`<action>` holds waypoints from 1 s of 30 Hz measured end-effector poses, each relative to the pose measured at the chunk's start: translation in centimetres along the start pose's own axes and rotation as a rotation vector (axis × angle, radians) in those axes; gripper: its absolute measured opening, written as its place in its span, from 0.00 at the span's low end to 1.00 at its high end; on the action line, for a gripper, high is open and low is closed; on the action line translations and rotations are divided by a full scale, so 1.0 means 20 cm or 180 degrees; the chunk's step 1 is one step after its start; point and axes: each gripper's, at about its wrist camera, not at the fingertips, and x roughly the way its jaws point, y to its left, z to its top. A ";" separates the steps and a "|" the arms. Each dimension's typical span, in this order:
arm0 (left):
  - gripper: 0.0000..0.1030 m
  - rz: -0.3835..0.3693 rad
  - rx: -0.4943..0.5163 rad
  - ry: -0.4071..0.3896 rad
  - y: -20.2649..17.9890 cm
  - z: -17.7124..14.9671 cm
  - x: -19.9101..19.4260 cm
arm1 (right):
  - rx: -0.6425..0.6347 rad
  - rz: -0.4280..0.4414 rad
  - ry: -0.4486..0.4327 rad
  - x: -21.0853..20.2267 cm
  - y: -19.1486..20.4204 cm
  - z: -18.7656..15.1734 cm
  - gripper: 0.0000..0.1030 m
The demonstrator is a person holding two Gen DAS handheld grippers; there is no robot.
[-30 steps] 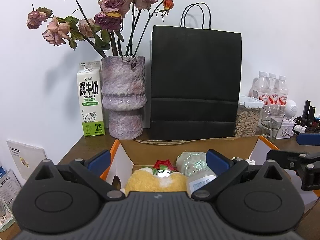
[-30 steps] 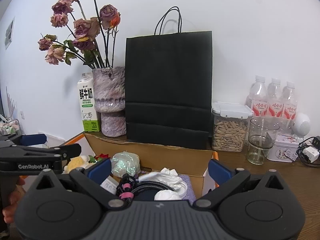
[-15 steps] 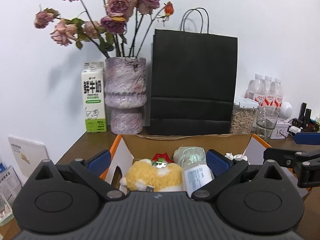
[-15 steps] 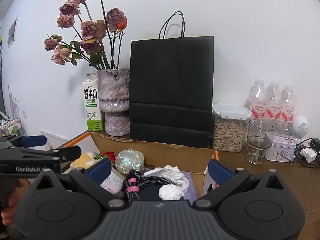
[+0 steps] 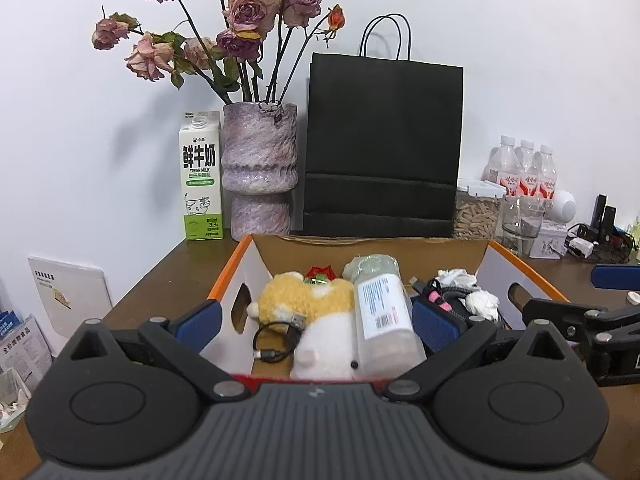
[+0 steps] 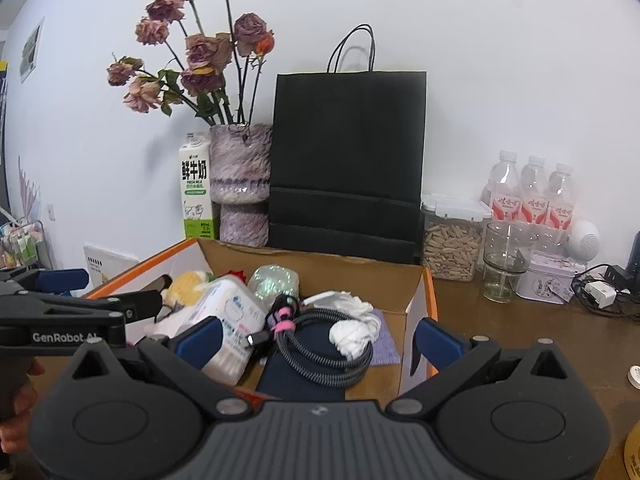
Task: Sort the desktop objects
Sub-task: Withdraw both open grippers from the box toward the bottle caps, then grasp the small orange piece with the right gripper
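Observation:
An open cardboard box [image 5: 372,250] with orange edges stands on the brown desk. It holds a yellow and white plush toy [image 5: 312,312], a clear labelled bottle [image 5: 382,316], a small black USB cable [image 5: 278,338], a braided cable [image 6: 324,344] with a pink tie, crumpled white tissue [image 6: 356,328], a dark blue flat item [image 6: 304,376] and an iridescent bundle [image 6: 274,282]. My left gripper [image 5: 316,322] is open and empty above the box's near left part. My right gripper [image 6: 316,338] is open and empty above its near right part.
Behind the box stand a milk carton [image 5: 201,176], a purple vase [image 5: 259,176] of dried roses and a black paper bag [image 5: 382,148]. At the right are a jar of seeds [image 6: 452,236], a glass [image 6: 506,264], water bottles [image 6: 532,192], a tin [image 6: 550,280] and chargers [image 6: 600,292].
Both grippers have risen and tilted downward over the box, so more of its contents shows. Both stay open and empty.

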 end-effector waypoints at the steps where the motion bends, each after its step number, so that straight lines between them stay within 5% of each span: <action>1: 1.00 0.0005 0.0009 -0.0001 0.00 -0.01 -0.02 | -0.0006 -0.0003 0.0004 -0.01 0.01 -0.01 1.00; 30: 1.00 -0.0089 0.0035 0.0436 0.11 -0.31 -0.24 | 0.0024 -0.0036 0.0573 -0.17 0.12 -0.40 1.00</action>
